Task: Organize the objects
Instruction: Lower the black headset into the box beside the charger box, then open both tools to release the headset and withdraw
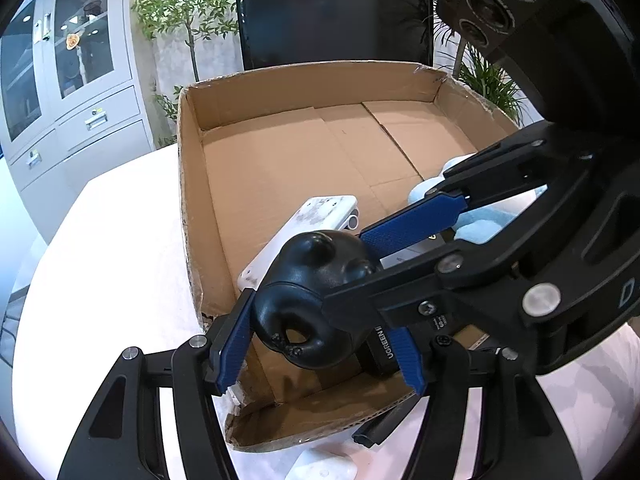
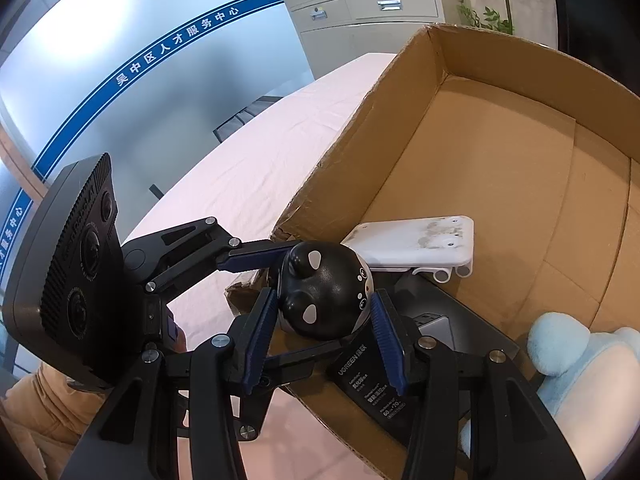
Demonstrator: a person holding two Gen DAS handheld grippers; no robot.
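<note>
- Left gripper (image 1: pixel 316 308) at 6 o'clock in its own view, fingers spread wide around the toy (image 1: pixel 312 264).
- One blue pad (image 1: pixel 234 344) right against the toy at 9 o'clock. Tip of the other pad hidden behind the right gripper, so cannot tell if squeezing or loose.
- Right gripper (image 2: pixel 326 294) at 6 o'clock in its own view, pinching the toy from both sides, with pads touching it at 9 and 3 o'clock.
- Toy black, round and shiny, with two small ears and white spots. Up in the air over the near corner of the box (image 1: pixel 192 184), between both grippers.
- Small white lump (image 1: pixel 320 468) on the table (image 1: pixel 100 260) at 6 o'clock, outside the box, only partly seen.
- Black pack (image 2: pixel 368 384) with "UGREEN" on it lying in the box, just below the toy at 5 o'clock.
- White flat thing (image 1: pixel 308 224) in the box just past the toy at 12 o'clock, a bit dirty on top.
- Blue plush (image 1: pixel 476 224) in the box at 3 o'clock, partly hidden by the right gripper.
- Box brown, open on top, with torn edges at the near corner, sitting on the pale table.
- Dark screen (image 1: pixel 332 20) far off at 12 o'clock, right behind the box.
- Green plant (image 1: pixel 188 16) at 11 o'clock, beside the screen.
- Grey cabinet (image 1: pixel 80 80) with glass doors at 10 o'clock, farthest to the side.
</note>
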